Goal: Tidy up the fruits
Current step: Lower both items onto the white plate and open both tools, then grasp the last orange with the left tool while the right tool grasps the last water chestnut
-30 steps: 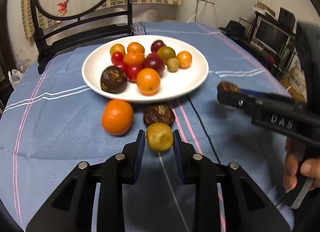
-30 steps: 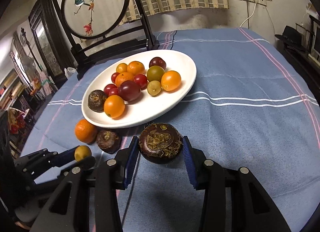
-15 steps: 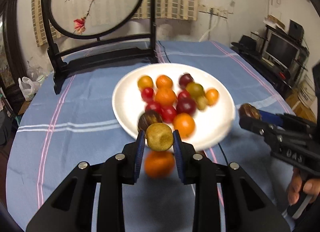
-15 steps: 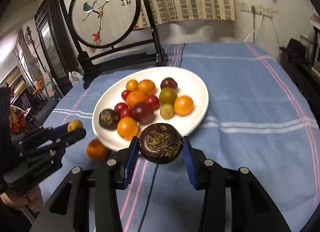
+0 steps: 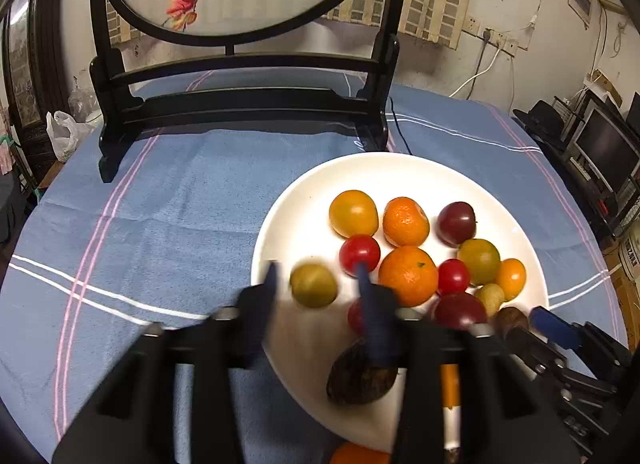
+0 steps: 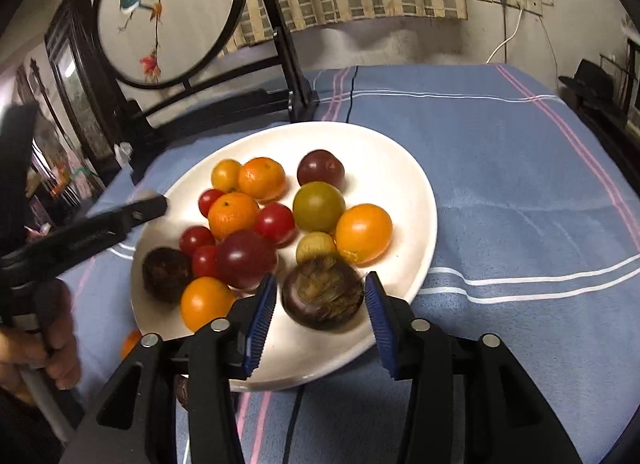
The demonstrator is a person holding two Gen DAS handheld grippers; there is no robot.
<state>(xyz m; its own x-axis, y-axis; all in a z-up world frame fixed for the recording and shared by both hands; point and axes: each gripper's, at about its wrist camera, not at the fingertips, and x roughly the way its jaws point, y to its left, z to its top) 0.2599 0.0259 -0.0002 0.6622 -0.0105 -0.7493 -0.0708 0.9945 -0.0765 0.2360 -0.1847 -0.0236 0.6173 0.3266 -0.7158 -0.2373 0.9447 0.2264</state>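
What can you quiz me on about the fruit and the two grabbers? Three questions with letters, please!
1. Where is the dark brown fruit between the right gripper's fingers?
A. on the white plate
B. on the blue cloth
C. on the black stand

2. What colour is the small fruit between the left gripper's fingers?
A. red
B. yellow-green
C. purple

3. How is the left gripper?
A. squeezing the small fruit
B. shut with nothing in it
C. open, not touching the fruit

Answers:
1 A: it sits near the plate's front edge, and the jaws have just been opening around it.
2 B: it looks yellow-green next to the red tomatoes.
3 C: a gap shows on each side of the fruit, and the jaws have just been opening.
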